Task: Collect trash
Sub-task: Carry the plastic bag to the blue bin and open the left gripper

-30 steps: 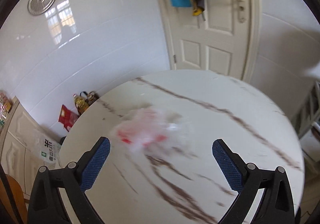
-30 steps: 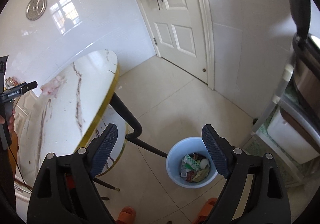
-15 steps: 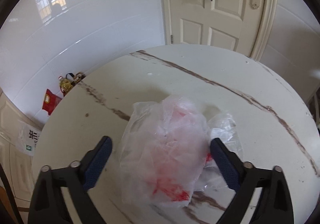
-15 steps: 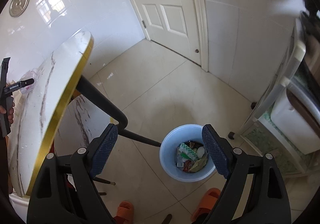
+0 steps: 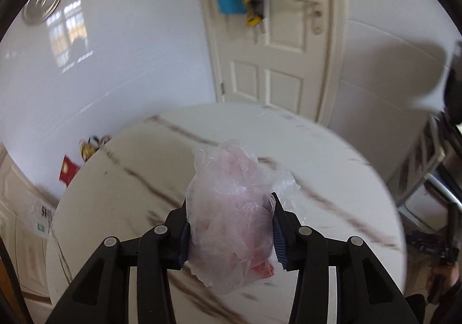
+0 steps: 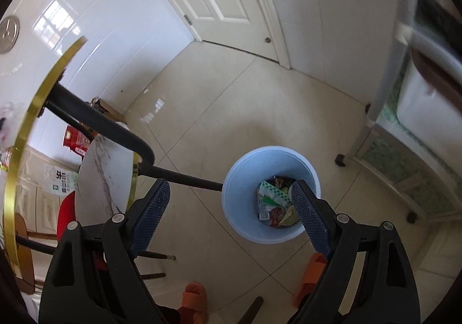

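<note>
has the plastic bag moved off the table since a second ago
Yes. The plastic bag lay flat on the marble table with the left claw open around it; now the claw is shut on it, and it looks lifted off the tabletop.

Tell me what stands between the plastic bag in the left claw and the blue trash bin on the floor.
Nothing visible covers the blue bin; its mouth is open. The left claw holds the plastic bag above the marble table, whose gold edge and black leg stand beside the bin.

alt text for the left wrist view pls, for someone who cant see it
The left gripper is clamped on a crumpled clear plastic bag with red smears, held above a round white marble table. Behind it are a white tiled wall and a closed white door.
</note>
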### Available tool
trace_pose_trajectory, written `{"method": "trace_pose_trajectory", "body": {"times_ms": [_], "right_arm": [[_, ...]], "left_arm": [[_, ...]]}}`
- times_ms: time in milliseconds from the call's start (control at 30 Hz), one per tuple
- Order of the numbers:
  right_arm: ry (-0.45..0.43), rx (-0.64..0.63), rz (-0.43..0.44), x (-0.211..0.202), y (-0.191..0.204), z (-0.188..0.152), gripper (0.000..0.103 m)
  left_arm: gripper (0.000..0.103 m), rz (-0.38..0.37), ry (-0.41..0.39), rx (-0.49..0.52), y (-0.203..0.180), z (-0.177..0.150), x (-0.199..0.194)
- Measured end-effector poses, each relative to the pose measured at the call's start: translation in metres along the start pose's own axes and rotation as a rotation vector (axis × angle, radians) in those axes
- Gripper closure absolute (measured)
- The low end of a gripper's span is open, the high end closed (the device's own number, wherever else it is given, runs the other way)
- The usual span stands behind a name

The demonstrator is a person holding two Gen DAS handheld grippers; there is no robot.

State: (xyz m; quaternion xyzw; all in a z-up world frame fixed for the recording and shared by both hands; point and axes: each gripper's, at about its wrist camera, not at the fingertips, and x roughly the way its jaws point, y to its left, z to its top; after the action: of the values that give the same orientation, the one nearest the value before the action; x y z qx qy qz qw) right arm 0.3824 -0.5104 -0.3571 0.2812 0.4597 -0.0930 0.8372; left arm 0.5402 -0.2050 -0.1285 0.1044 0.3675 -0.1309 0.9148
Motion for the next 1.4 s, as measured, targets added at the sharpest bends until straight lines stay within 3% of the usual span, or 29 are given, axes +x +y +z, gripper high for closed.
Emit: {"method": "trace_pose_trajectory", "body": {"times_ms": [167,233,433,500,667,833,933,1067,1200,1400], "right_arm": [[0.011,0.093,0.01,0.013,-0.044,-0.016,0.018],[0.017,0.143,0.02,0.02,-0.064,-0.021,0.018],[0.019,0.246,0.033,0.047,-0.111,-0.025,0.018],[0.037,0.262,0.025,0.064,-0.123,-0.024,0.018],[0.106,0.281,-0.02,0.116,-0.147,-0.027,0.019],[0.271,0.273,-0.118,0.192,-0.165,-0.041,0.024],[0.375,0.28,-0.162,0.232,-0.176,-0.055,0.036],[0.452,0.3,-0.187,0.261,-0.187,-0.067,0.051],[0.474,0.261,-0.21,0.27,-0.182,-0.066,0.085],[0.464,0.274,-0.213,0.268,-0.185,-0.067,0.089]], "left_arm": [[0.061,-0.163,-0.051,0.124,-0.131,-0.015,-0.035],[0.061,-0.178,-0.028,0.17,-0.172,-0.023,-0.028],[0.061,-0.153,0.053,0.291,-0.268,-0.055,0.037],[0.061,-0.13,0.119,0.31,-0.291,-0.066,0.081],[0.061,-0.062,0.28,0.324,-0.318,-0.112,0.174],[0.061,-0.071,0.468,0.312,-0.328,-0.162,0.264],[0.061,-0.074,0.553,0.296,-0.328,-0.181,0.299],[0.061,-0.085,0.594,0.302,-0.331,-0.196,0.329],[0.06,-0.074,0.602,0.308,-0.33,-0.196,0.353],[0.052,-0.071,0.579,0.307,-0.323,-0.194,0.359]]}}
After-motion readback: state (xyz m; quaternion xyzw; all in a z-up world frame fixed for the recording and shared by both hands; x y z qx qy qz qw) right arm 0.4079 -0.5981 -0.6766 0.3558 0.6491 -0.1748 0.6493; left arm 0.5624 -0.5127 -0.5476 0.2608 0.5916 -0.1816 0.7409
